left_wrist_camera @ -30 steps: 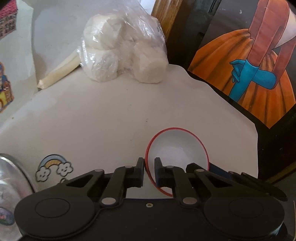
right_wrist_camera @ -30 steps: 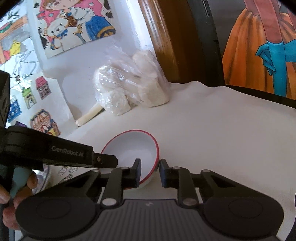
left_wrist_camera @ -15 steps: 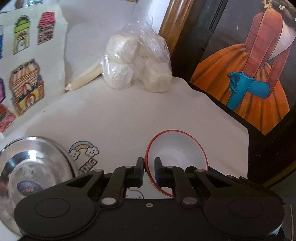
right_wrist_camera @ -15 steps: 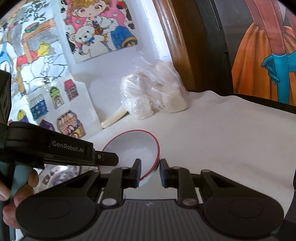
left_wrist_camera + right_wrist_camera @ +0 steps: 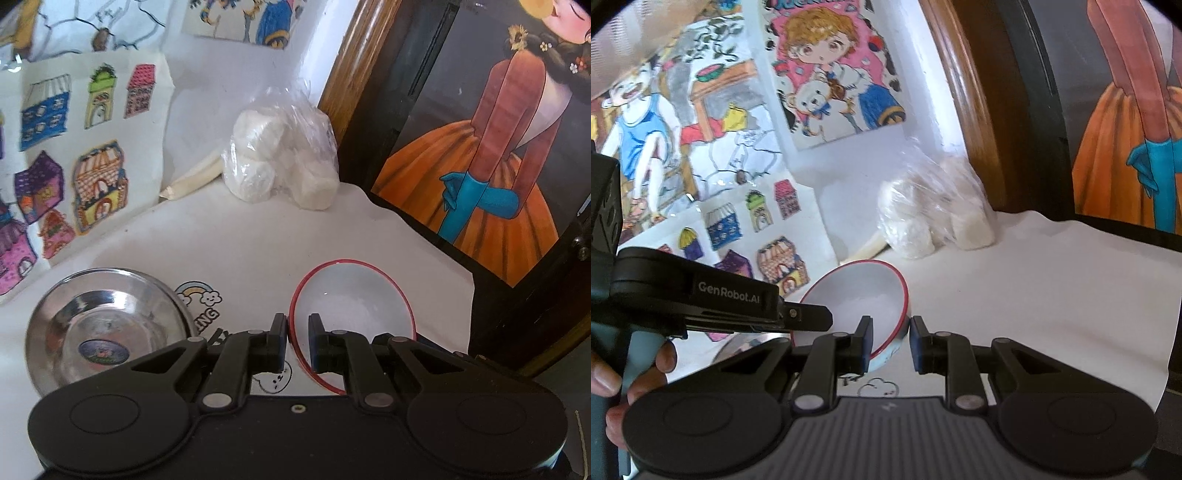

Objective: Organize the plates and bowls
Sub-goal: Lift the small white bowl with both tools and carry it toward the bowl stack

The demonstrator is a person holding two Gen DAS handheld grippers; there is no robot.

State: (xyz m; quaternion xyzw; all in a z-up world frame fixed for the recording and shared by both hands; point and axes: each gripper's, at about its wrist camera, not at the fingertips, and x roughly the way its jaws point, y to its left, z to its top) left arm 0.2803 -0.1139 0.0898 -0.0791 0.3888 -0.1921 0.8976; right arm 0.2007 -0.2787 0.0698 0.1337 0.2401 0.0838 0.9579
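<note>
The left gripper (image 5: 812,318) has white letters on its side that read "GenRobot.AI". On the table cloth (image 5: 240,251), beside a rainbow with smiling clouds, you can read "ING"; the start of that word is hidden. The steel bowl (image 5: 107,328) has a round sticker in its bottom, too small to read. Both grippers pinch the same white bowl (image 5: 354,299) with a red rim. The left gripper (image 5: 297,341) has its jaws almost shut on the rim at the bowl's left edge, one finger inside and one outside. The right gripper (image 5: 889,341) pinches the other edge, with its jaws a bit wider; its left finger (image 5: 864,343) presses the inside wall. The white bowl is tilted, above the cloth, to the right of the steel bowl. A hand (image 5: 613,387) grips the left gripper's handle. A plastic bag (image 5: 284,162) of white lumps sits by the wall.
</note>
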